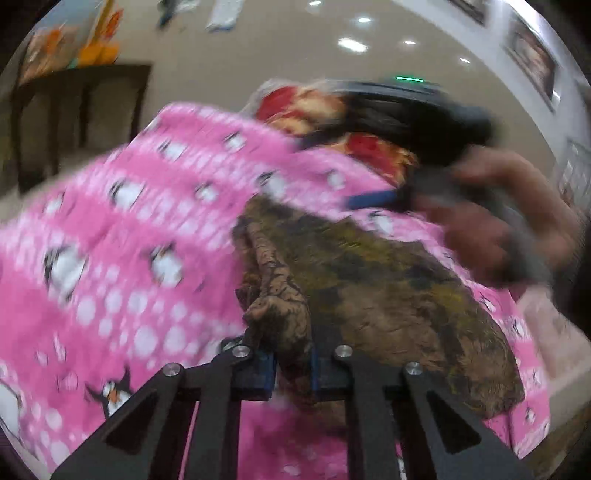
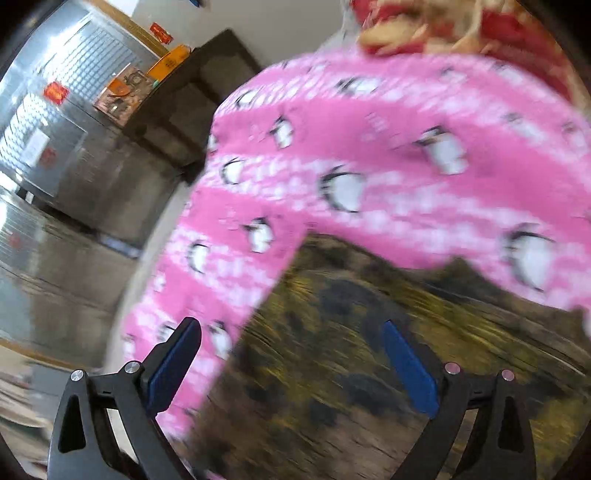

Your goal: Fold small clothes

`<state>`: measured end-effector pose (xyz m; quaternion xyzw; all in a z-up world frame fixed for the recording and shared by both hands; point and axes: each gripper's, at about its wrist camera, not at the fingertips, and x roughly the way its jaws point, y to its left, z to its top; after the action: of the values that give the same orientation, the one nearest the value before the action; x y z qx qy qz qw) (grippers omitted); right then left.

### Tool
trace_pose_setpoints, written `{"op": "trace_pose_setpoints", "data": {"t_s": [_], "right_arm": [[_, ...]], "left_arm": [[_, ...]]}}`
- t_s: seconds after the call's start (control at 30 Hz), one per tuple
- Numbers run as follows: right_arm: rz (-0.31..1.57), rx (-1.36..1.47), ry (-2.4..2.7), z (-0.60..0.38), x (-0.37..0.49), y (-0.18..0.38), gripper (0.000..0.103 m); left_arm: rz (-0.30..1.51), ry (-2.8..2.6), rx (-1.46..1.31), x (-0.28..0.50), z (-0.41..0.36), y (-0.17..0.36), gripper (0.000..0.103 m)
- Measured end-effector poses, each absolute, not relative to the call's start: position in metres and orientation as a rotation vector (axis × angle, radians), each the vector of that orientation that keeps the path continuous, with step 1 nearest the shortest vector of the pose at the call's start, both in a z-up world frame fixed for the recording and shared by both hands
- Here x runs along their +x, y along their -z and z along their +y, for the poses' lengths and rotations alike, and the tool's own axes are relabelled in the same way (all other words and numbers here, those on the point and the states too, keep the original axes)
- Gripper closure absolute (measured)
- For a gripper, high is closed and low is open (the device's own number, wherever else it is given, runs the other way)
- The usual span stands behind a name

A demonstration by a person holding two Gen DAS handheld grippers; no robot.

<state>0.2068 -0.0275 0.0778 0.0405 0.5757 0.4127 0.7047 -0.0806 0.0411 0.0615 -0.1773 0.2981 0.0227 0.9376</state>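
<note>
A brown and olive patterned garment [image 1: 388,288] lies on a pink penguin-print blanket [image 1: 122,229]. My left gripper [image 1: 293,369] is shut on a bunched edge of that garment, which rises in a fold between the blue pads. In the left wrist view a hand holds the right gripper [image 1: 373,199] over the garment's far end, blurred. In the right wrist view my right gripper [image 2: 291,365] stands open above the brown garment [image 2: 351,369], nothing between its blue pads. The pink blanket [image 2: 369,158] fills the area beyond it.
A red and cream floral cloth [image 1: 325,110] lies at the blanket's far edge, also seen as the floral cloth [image 2: 461,26]. A dark wooden table [image 1: 74,114] stands at the left over a glossy beige floor [image 1: 258,51]. Orange boxes [image 2: 162,70] sit on a dark table.
</note>
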Motion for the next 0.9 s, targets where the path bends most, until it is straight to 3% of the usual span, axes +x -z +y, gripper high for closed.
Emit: {"op": "trace_pose_setpoints", "data": {"t_s": [0.17, 0.23, 0.27, 0.3, 0.37, 0.63, 0.77, 0.9], "right_arm": [[1.377, -0.074, -0.903, 0.026, 0.214, -0.065, 0.003], [1.395, -0.144, -0.904, 0.040, 0.211, -0.063, 0.013], [1.396, -0.171, -0.894, 0.044, 0.211, -0.062, 0.031], [1.397, -0.203, -0.870, 0.047, 0.211, -0.061, 0.041], [1.404, -0.284, -0.801, 0.052, 0.211, -0.056, 0.042], [1.401, -0.392, -0.726, 0.052, 0.211, -0.047, 0.067], [1.386, -0.410, -0.717, 0.047, 0.211, -0.051, 0.093], [1.355, -0.379, -0.711, 0.023, 0.215, -0.068, 0.097]], "left_arm": [[0.577, 0.046, -0.316, -0.072, 0.024, -0.077, 0.091], [0.572, 0.080, -0.310, -0.066, 0.018, -0.080, 0.091], [0.565, 0.089, -0.300, -0.065, 0.016, -0.080, 0.091], [0.563, 0.094, -0.298, -0.064, 0.016, -0.082, 0.091], [0.559, 0.102, -0.307, -0.065, 0.015, -0.083, 0.091], [0.549, 0.146, -0.302, -0.069, 0.011, -0.084, 0.091], [0.544, 0.172, -0.291, -0.069, 0.004, -0.087, 0.094], [0.545, 0.188, -0.297, -0.069, -0.002, -0.088, 0.095]]}}
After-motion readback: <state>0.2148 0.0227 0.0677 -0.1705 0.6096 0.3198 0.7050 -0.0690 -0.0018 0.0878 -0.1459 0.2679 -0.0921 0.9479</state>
